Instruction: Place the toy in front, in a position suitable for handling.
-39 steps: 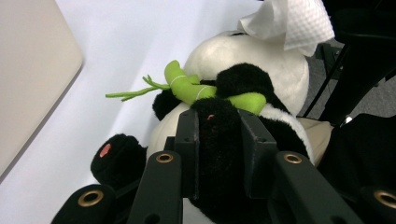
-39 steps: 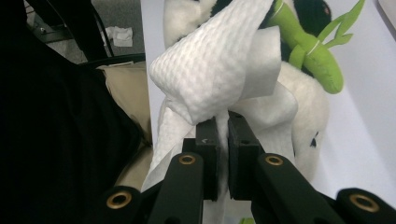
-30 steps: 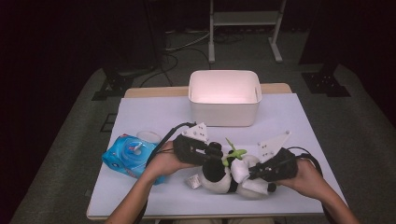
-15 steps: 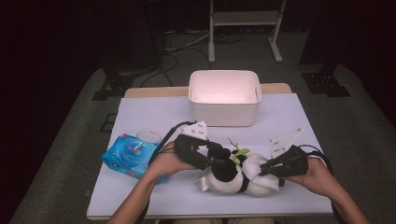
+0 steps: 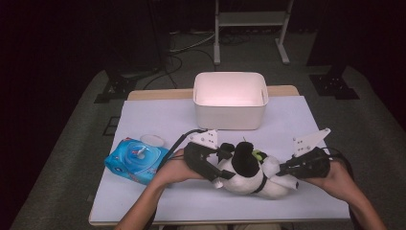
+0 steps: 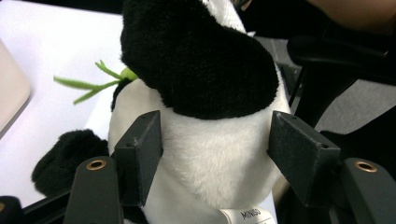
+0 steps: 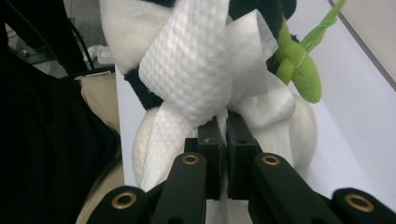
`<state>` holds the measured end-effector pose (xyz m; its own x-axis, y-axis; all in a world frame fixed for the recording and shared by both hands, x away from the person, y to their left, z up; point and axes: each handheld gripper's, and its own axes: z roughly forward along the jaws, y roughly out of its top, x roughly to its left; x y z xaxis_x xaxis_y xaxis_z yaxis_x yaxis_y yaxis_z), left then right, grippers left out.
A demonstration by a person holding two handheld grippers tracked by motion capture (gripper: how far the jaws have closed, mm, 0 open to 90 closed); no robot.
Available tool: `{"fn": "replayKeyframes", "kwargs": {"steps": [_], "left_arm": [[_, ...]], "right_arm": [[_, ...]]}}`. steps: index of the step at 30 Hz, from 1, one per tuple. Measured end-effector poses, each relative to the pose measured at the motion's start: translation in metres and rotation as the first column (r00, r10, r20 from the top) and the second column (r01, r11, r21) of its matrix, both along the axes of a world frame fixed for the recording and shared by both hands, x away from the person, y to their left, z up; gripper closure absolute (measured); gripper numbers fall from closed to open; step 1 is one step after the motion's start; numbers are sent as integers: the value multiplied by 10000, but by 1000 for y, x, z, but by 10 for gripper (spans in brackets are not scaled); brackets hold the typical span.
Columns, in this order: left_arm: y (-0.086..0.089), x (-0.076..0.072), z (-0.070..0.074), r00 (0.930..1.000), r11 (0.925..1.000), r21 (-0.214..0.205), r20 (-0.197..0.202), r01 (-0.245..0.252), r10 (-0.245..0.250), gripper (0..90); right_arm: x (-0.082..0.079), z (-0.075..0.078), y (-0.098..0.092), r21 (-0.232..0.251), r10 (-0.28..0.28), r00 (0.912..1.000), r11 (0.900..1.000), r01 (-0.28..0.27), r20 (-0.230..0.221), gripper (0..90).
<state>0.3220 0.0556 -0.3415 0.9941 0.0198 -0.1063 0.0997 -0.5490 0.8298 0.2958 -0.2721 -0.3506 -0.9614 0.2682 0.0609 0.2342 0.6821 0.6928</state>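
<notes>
A black and white plush panda lies on the white table near the front, a green plush sprig at its side. My left gripper is at the panda's left. Its jaws have just been opening and now stand open on either side of the white body, below a black patch. My right gripper is at the panda's right, shut on a white textured wipe that drapes against the plush. A hand holds each gripper.
A blue pack of wet wipes lies at the front left, with a small white disc just behind it. A white bin stands at the back centre. Dark floor and stands surround the table.
My left gripper's jaws have spread apart around the panda. My right gripper has moved to the right with the wipe in it, and the panda has shifted slightly rightward.
</notes>
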Motion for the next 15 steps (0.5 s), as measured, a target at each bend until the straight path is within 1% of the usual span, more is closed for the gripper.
{"fn": "replayKeyframes", "kwargs": {"steps": [4,6,8,9,10,12,13,15], "left_arm": [[-5,0,-3,10000,10000,-63,33,-51,52,281],[-6,0,-3,10000,9999,-121,35,-40,40,280],[-8,-1,-5,9999,9998,-176,58,-95,96,311],[-9,-1,-5,10000,9998,-187,75,-48,49,323],[-11,-2,-4,9998,9998,-172,203,-64,68,338],[-13,-3,-4,9996,9998,-175,288,-63,68,385],[-14,-4,-5,9989,9999,-153,457,-37,44,428],[-15,-5,-4,9985,9996,-153,490,-241,249,497]], "right_arm": [[1,-1,-2,99,-127,9999,9999,128,-96,860],[2,-1,-1,139,-155,9998,9998,156,-135,859],[3,-1,-1,216,-179,9997,9996,183,-187,859],[3,-2,0,257,-194,9995,9995,200,-237,859],[4,-2,0,303,-188,9995,9994,196,-250,859],[4,-3,3,413,-143,9994,9990,156,-319,859],[5,-3,6,468,-140,9994,9988,155,-327,860],[8,-4,9,596,-57,9993,9982,79,-372,860]]}}
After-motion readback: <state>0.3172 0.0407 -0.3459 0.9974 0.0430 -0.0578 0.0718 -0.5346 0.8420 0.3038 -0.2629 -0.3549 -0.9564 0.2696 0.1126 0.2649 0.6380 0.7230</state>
